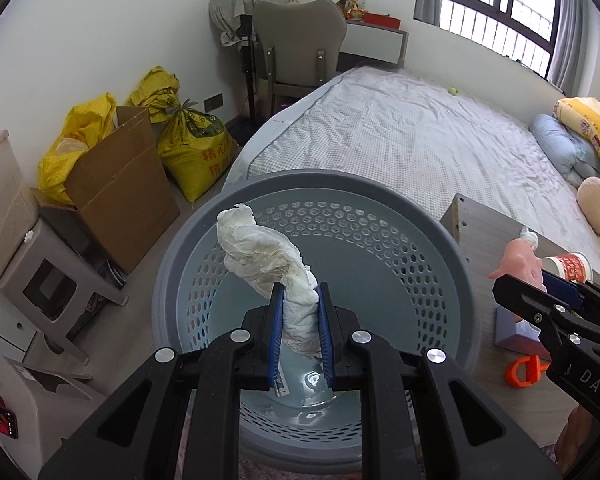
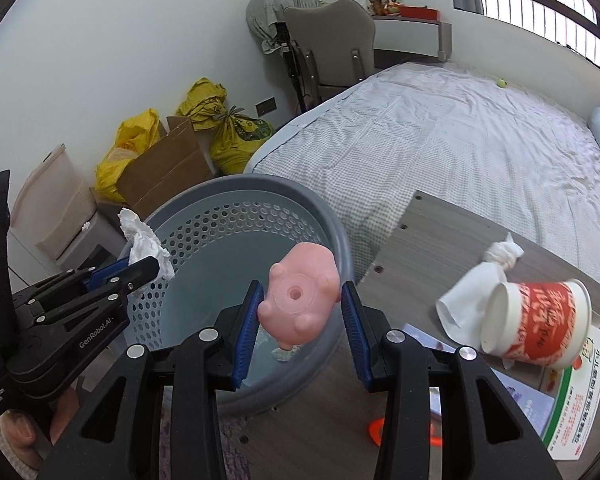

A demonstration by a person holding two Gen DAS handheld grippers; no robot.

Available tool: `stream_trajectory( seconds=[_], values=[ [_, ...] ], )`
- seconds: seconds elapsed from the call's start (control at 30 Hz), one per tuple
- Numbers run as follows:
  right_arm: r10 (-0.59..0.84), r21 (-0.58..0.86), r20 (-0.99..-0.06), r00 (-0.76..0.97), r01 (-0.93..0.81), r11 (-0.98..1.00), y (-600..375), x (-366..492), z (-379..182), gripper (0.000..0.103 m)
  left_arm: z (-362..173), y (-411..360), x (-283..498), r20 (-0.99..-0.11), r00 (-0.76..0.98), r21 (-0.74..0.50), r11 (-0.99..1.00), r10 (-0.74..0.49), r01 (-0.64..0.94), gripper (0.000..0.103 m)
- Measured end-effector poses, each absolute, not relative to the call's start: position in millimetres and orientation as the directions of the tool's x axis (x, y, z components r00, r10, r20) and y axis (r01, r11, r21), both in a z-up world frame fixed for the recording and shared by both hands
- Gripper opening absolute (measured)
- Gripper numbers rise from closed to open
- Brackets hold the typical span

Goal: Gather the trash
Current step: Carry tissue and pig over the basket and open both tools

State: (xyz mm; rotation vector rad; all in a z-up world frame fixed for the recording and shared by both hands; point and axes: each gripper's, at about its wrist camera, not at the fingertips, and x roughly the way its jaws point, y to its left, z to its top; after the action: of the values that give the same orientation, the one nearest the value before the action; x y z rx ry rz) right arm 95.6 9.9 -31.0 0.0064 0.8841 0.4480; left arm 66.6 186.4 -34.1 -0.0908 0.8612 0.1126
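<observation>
A grey perforated basket [image 1: 340, 184] stands between the bed and a wooden table. My left gripper [image 1: 300, 292] is shut on a long crumpled white paper wad [image 1: 260, 248], held above the basket's inside. In the right wrist view that left gripper [image 2: 140, 272] and the paper wad [image 2: 144, 240] hang over the basket's [image 2: 332, 232] left rim. My right gripper [image 2: 302, 300] is shut on a pink rubber toy [image 2: 308, 268] over the basket's near right side. In the left wrist view the right gripper [image 1: 540, 284] and the pink toy [image 1: 518, 258] show at the right.
On the wooden table [image 2: 440, 232] lie a tipped red-and-white paper cup [image 2: 540, 320], a knotted white tissue [image 2: 472, 292], leaflets [image 2: 580, 392] and an orange ring [image 2: 380, 428]. A cardboard box [image 1: 120, 184], yellow sacks [image 1: 192, 152], a chair [image 1: 300, 44] and a bed [image 1: 420, 128] surround the basket.
</observation>
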Motion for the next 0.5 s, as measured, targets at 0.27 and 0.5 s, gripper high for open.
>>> stream_trajectory(
  seconds=[0.27, 0.5],
  values=[
    [0.393, 0.190, -0.758, 0.521, -0.401, 0.896, 30.9, 110.2, -35.7, 0.039, -40.3, 199.9, 73.7, -0.770, 0.635, -0.043, 0.986, 0.068, -0.159, 0.017],
    [0.396, 0.180, -0.768, 0.504, -0.423, 0.888, 45.5, 116.6, -41.3, 0.039, -48.5, 211.9, 76.5, -0.782, 0.619, -0.050, 0.983, 0.072, -0.178, 0.017]
  ],
)
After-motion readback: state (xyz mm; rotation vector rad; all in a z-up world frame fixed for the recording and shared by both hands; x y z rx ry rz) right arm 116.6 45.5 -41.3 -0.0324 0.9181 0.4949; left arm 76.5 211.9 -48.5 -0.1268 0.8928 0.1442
